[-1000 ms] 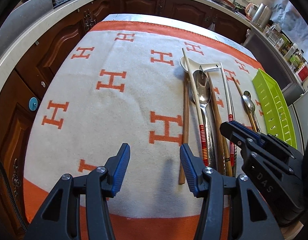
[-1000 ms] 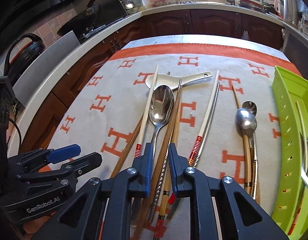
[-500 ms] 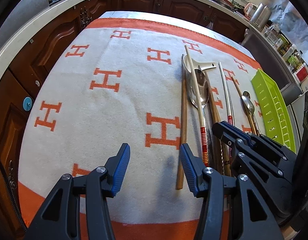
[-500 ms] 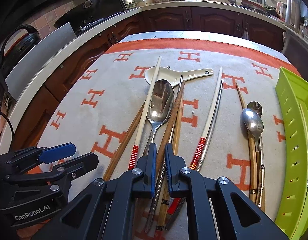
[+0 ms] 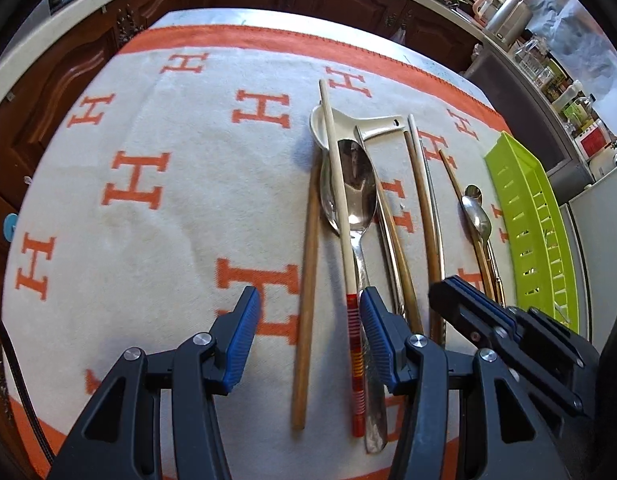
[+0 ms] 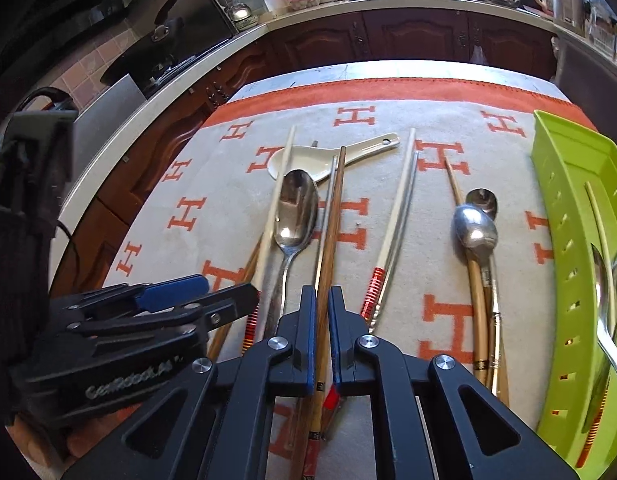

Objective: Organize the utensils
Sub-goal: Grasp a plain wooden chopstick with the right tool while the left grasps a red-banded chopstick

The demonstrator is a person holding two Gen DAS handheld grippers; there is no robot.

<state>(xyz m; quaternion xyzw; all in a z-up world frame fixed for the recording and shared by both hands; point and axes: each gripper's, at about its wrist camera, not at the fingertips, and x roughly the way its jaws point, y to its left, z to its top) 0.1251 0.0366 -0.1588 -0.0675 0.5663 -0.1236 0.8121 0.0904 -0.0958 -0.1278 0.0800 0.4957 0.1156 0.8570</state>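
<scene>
Orange-and-cream cloth patterned with H letters covers the surface, and the utensils lie on it in rough lengthwise rows. Along its right edge sits a lime-green slotted tray that holds a pale chopstick and a metal spoon, with a red-banded end showing near its lower corner.

The left tool is spread wide just above the cloth, gripping nothing. Between its blue pads lie a brown chopstick and the red-banded end of a cream chopstick; the handle of the big spoon runs beside its right finger.

The right tool is nearly closed on a dark wood chopstick, which passes between its blue pads and runs forward, with its tip over a white soup spoon. Whether the far end is raised off the pile I cannot tell.

That soup spoon lies crosswise at the far end of the pile, with the cream chopstick across its bowl. To the right a second cream chopstick with red bands lies beside a metal one. Further right, near the tray, two small spoons overlap on a bamboo chopstick.
</scene>
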